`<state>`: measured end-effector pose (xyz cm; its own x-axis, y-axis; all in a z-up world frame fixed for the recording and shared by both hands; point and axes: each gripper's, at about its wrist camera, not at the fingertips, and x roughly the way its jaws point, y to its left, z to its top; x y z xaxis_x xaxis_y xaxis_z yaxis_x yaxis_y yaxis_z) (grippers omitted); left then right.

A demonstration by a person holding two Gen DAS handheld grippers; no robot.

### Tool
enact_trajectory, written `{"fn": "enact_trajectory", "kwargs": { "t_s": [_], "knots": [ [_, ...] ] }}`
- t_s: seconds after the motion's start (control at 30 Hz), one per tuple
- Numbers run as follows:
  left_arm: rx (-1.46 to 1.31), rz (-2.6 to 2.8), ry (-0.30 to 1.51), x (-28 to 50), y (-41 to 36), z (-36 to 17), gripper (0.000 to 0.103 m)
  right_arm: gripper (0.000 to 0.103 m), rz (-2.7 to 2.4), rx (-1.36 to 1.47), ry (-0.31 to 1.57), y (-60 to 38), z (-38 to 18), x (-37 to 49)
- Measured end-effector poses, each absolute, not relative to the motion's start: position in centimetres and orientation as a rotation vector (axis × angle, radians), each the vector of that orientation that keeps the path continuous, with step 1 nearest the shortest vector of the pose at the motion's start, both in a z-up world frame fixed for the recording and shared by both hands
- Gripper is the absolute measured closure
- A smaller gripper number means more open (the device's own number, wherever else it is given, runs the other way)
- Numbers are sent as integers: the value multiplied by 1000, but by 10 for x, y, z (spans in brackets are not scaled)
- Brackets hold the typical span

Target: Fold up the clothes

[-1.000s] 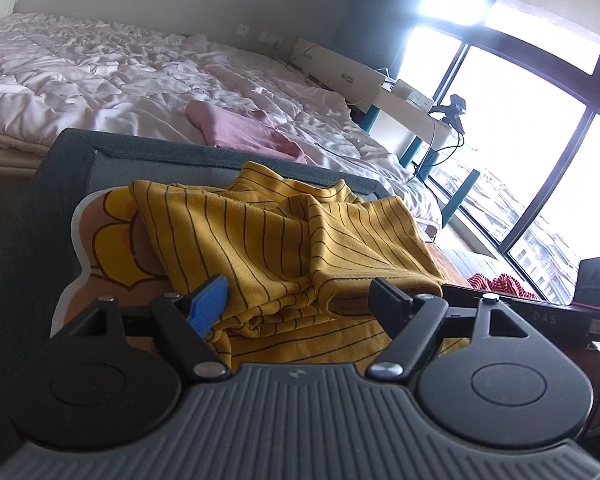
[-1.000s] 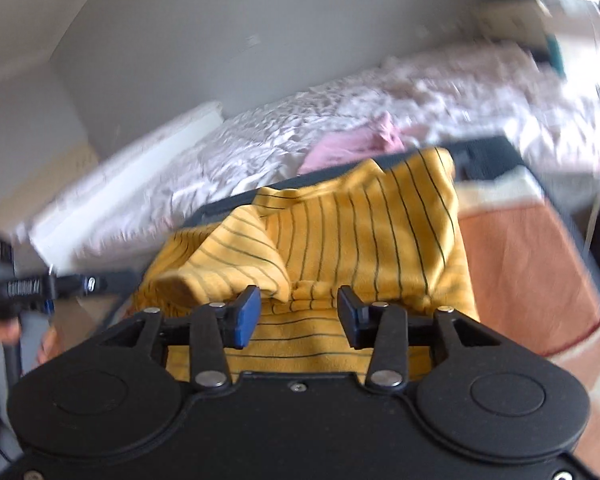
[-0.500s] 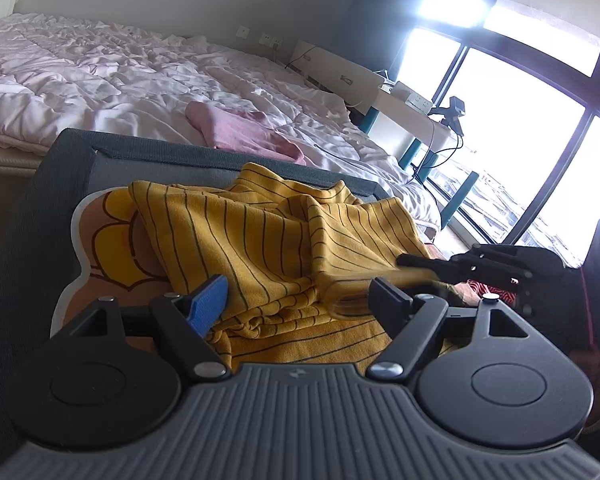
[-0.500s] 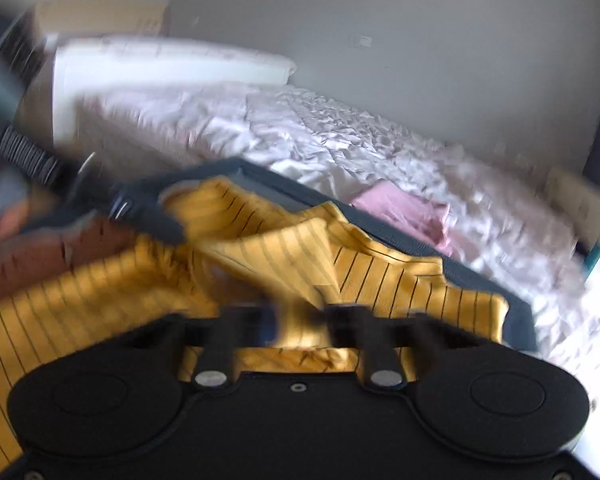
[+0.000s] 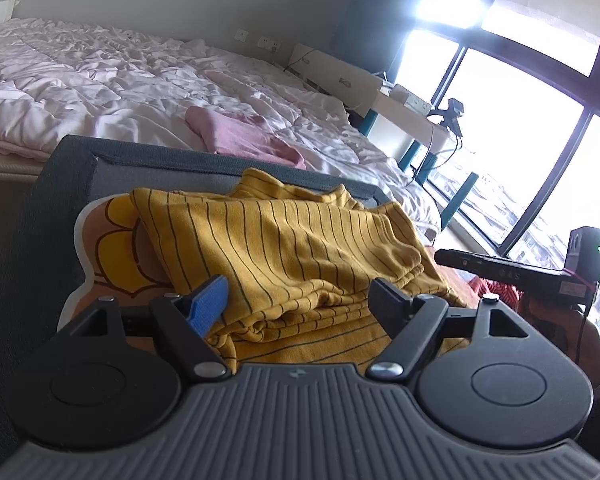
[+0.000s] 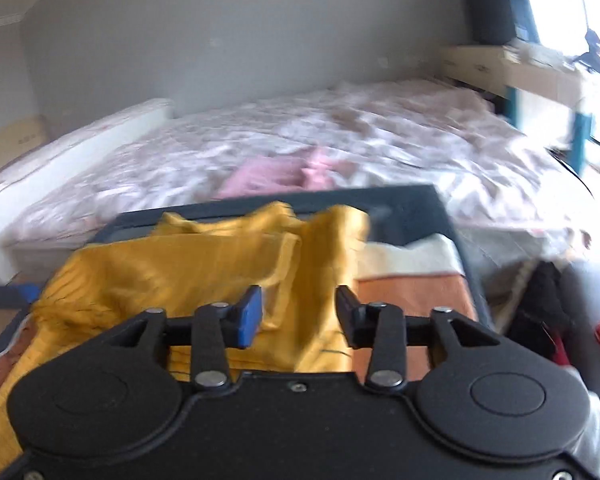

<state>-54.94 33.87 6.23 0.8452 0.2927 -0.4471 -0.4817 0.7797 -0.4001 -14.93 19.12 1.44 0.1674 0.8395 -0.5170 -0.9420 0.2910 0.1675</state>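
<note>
The yellow, dark-striped knit garment (image 5: 300, 264) lay bunched on the grey-edged padded surface (image 5: 60, 184), and a sleeve that stood up in a ridge a second ago had been laid flat across it, so one fold looked made. The right gripper (image 6: 298, 316) had swung back, jaws spread and empty. The left gripper (image 5: 300, 304) had not moved, jaws wide, gripping nothing.

Seemingly a home bedroom: rumpled bed (image 5: 140, 92), big window (image 5: 540, 120).

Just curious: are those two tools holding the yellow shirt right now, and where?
Nothing is held: left tool and right tool are both open above the yellow shirt.
</note>
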Motion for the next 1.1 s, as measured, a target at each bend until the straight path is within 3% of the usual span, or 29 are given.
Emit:
{"fn": "enact_trajectory", "kwargs": {
  "t_s": [0.27,0.3,0.33,0.43,0.5,0.63,0.73,0.87,0.97,1.1],
  "knots": [
    [-528,363,314,-544,338,67,22,55,1385,-256,696,235,2,-136],
    [-521,348,319,-540,337,65,22,59,1389,-265,700,237,-2,-136],
    [-515,343,333,-536,336,63,22,74,1393,-275,705,240,-5,-136],
    [-505,365,392,-528,335,55,22,93,1430,-210,732,234,-6,-128],
    [-508,375,415,-528,337,52,22,93,1440,-131,726,217,3,-118],
    [-533,354,444,-528,341,49,22,91,1378,-230,700,216,2,-123],
    [-486,363,487,-527,337,48,22,82,1361,-298,704,222,-8,-129],
    [-419,356,477,-529,331,63,22,65,1284,-388,536,211,15,-153],
    [-395,364,446,-519,340,83,20,63,1322,-431,403,213,32,-172],
    [-452,385,453,-484,370,81,19,62,1432,-465,461,243,20,-179]
  ]
}}
